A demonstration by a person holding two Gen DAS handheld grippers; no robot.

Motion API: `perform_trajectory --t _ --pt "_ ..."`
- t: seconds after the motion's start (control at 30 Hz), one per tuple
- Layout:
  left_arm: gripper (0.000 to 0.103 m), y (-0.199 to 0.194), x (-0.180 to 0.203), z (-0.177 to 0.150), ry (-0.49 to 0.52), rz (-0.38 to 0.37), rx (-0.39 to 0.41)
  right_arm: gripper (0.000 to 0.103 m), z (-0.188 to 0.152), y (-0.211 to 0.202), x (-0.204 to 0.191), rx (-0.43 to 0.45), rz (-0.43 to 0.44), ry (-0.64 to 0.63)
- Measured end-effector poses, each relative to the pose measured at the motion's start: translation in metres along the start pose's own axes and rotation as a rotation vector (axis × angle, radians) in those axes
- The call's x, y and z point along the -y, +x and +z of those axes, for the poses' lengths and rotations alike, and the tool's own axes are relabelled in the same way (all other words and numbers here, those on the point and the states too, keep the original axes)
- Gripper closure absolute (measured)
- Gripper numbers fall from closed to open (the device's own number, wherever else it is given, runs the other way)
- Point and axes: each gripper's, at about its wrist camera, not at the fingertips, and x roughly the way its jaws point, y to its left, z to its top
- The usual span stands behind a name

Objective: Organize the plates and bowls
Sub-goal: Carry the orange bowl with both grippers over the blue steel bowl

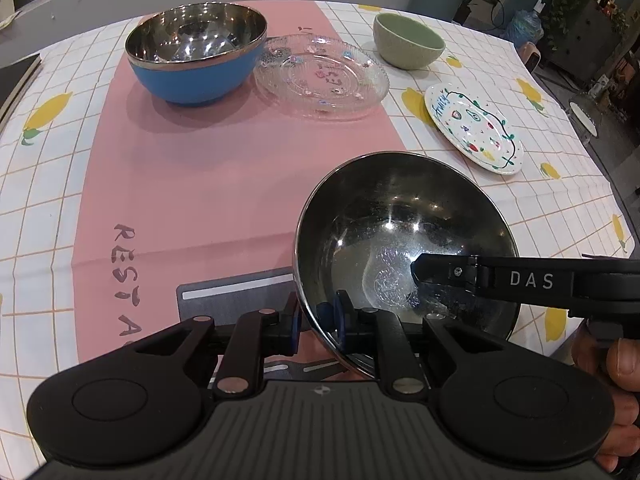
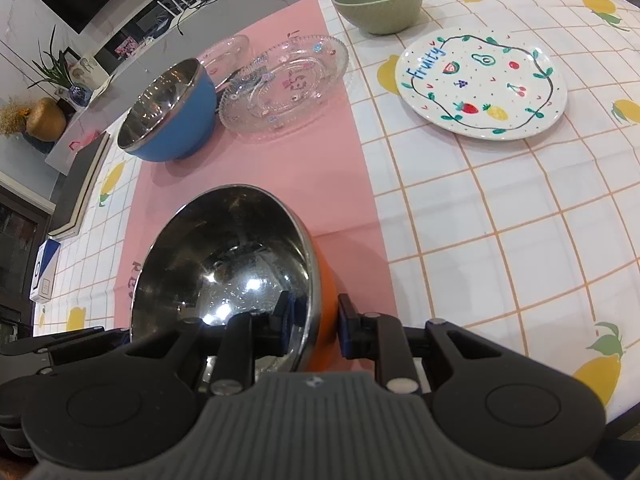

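You are moving the orange bowl (image 2: 224, 280) with both hands, likely to sit with the blue bowl (image 1: 196, 52). Your left gripper (image 1: 316, 320) pinches its near rim, and your right gripper (image 2: 316, 320) pinches the rim too, one finger inside, one outside. The orange bowl tilts just above the bench (image 1: 52, 216), well in front of the blue bowl. Next, carry it over slowly and keep it level.

Left gripper (image 1: 318, 322) angled steeply down, jaws narrow, clamped on a bowl rim (image 1: 320, 336). Right gripper (image 2: 316, 320) likewise, pads straddling the opposite rim. Fingers (image 1: 618, 380) wrap right handle.
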Motion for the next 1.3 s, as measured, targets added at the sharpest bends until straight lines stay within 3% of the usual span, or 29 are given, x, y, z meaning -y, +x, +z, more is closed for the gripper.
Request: perform_trajectory --t 0.5,0.63,0.83,1.0,1.3 --pt "0.078 0.002 0.005 0.001 0.024 -0.002 -0.003 0.077 -0.001 0.002 -0.001 -0.003 -0.007 -0.007" --pt "0.078 0.001 0.005 0.002 0.028 -0.009 -0.005 0.065 0.001 0.0 0.0 -0.001 -0.002 0.014" --pt "0.072 -0.003 0.002 0.004 0.017 -0.019 -0.003 0.056 0.004 -0.006 -0.001 0.029 -0.012 0.012" --pt "0.061 -0.013 -0.006 0.01 -0.016 -0.027 0.025 0.054 0.008 -0.012 0.0 0.049 -0.013 0.015" --pt "0.055 -0.029 -0.037 0.026 -0.128 -0.051 0.085 0.051 0.022 -0.025 0.001 0.103 0.005 0.034"
